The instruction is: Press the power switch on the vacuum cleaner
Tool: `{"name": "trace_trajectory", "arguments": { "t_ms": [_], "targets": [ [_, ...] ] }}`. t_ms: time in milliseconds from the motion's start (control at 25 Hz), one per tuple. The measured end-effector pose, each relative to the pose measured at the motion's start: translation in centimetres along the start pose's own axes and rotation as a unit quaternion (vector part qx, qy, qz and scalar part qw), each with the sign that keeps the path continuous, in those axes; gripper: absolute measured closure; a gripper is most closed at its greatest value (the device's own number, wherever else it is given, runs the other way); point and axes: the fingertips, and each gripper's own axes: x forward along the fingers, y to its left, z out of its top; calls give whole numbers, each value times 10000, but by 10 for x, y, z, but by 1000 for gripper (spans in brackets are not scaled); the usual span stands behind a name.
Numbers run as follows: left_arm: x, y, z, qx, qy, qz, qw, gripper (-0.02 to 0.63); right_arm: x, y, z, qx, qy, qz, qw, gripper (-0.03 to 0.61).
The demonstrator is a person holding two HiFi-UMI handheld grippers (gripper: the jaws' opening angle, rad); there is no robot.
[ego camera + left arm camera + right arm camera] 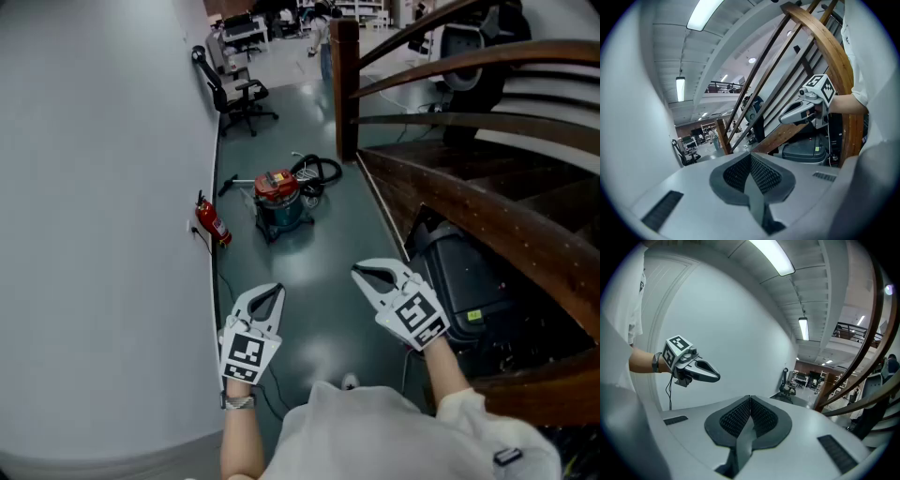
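Both clenched on nothing: left hand-held gripper (272, 289), right hand-held gripper (361, 272). Walking closer to the vacuum (281, 202), sitting well ahead on the floor (323, 309), then pressing its switch squarely with one shut tip, gently, avoiding tipping it. Counting one vacuum, one extinguisher (212, 223), two hand-held grippers.

Bright ceiling strip lights (771, 256); soft glare on floor (323, 361); gripper views fisheye-bent, dark corners
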Motion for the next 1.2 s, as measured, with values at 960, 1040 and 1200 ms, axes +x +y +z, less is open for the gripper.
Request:
{"name": "trace_trajectory", "arguments": {
  "t_ms": [960,1040,1200],
  "targets": [
    [20,-6,-6,-69,74,-150,9998,617,0,-6,-13,494,-98,228,9985,548],
    [27,-6,-4,-40,86,-156,9998,617,1,-14,-12,517,-168,217,9983,548],
    [41,-3,0,4,79,-102,9999,617,2,-36,-8,573,-308,112,9978,548]
  ]
}}
